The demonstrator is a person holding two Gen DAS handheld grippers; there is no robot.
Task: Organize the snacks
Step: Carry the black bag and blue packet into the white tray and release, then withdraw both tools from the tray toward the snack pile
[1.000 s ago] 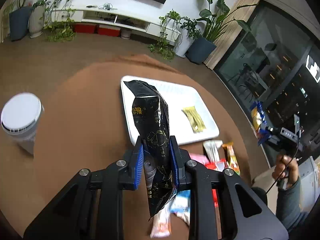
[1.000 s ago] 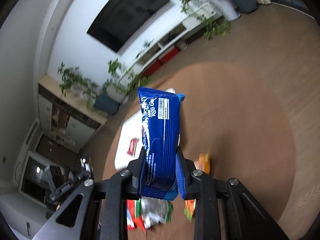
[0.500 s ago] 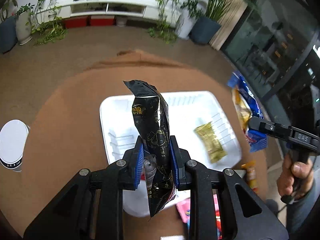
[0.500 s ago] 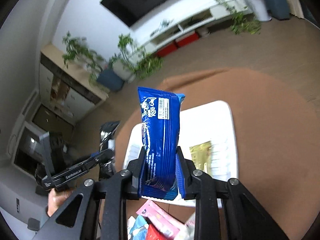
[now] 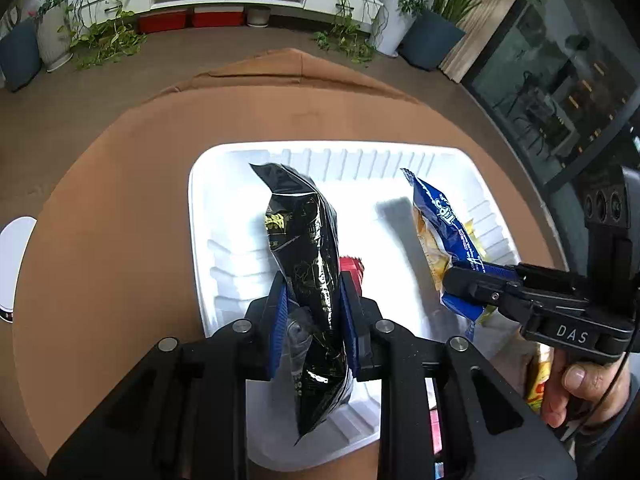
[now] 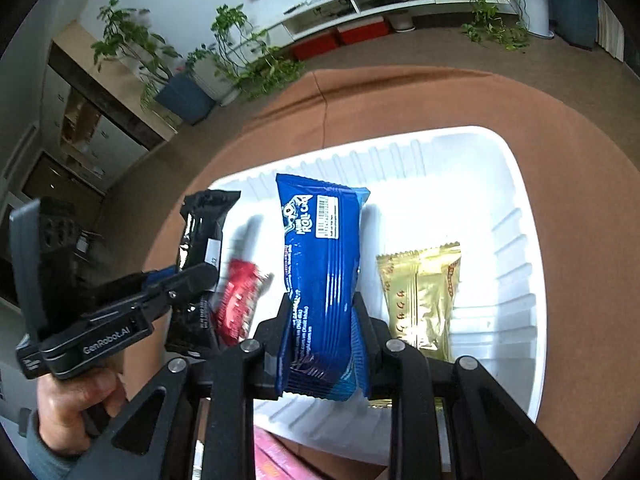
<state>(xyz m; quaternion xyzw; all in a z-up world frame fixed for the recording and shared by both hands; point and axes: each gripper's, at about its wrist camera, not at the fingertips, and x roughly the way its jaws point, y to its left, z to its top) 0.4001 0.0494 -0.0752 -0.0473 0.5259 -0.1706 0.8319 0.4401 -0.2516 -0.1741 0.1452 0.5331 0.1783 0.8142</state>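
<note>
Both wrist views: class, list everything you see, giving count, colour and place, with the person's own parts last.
Tray: one, white, on the brown table.
Table: one, brown, round.
Black packet: one, held above the tray.
Blue packet: one, held above the tray.
Gold packet: one, lying in the tray.
Red packet: one, in the tray.
Plants: several, green, by the far wall.
Left gripper: shut on the black packet.
Right gripper: shut on the blue packet.

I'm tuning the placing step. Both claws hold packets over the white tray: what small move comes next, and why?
Probably lower both, then open. The left claw grips the black packet, the right claw the blue packet, above the white tray where a gold packet already lies.
</note>
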